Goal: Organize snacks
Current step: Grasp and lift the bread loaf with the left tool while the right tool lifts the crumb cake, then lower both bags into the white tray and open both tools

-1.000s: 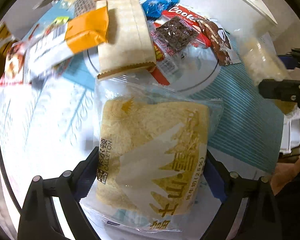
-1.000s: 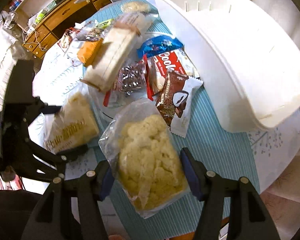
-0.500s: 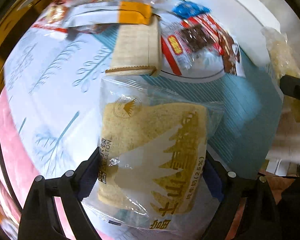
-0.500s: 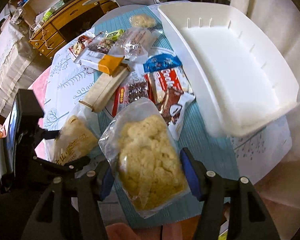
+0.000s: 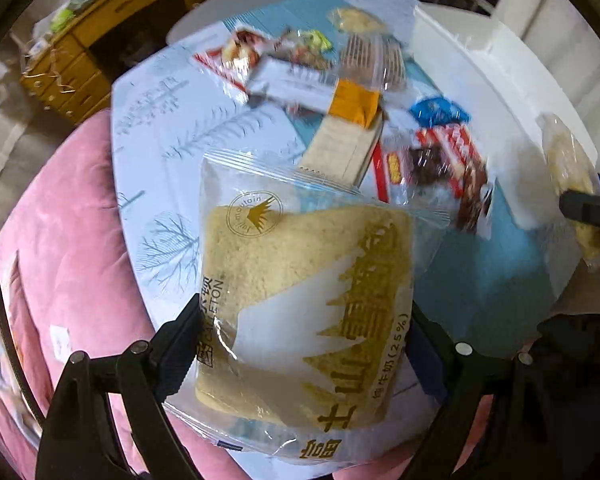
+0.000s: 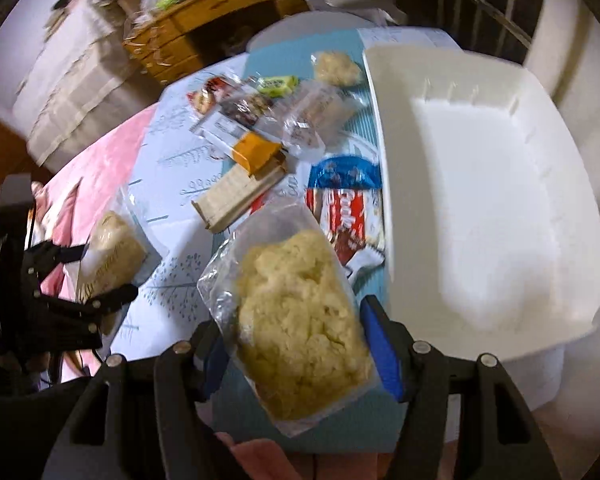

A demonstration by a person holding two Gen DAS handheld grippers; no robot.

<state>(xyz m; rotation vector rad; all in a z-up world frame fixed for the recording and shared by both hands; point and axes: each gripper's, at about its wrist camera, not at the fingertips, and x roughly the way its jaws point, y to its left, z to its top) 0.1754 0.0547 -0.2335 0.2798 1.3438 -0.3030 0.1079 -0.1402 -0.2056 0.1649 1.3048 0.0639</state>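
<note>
My left gripper (image 5: 304,344) is shut on a wrapped toast slice (image 5: 300,292) with gold print, held above the near edge of the table. It also shows in the right wrist view (image 6: 108,256). My right gripper (image 6: 296,356) is shut on a clear bag of pale crumbly pastry (image 6: 300,316), held above the table beside the white bin (image 6: 480,200). That bag shows at the right edge of the left wrist view (image 5: 572,184). The bin is open and nothing shows inside it.
Several snacks lie in a pile on the table: a beige cracker pack (image 6: 240,196), an orange-ended pack (image 6: 256,152), a red and white cookie pack (image 6: 348,204), a blue wrapper (image 5: 440,112). A pink cushion (image 5: 60,260) lies at the left. A wooden dresser (image 6: 204,36) stands behind.
Both grippers have risen and drawn back from the table with their packs. The snack pile looks smaller and the room behind has come into view.
</note>
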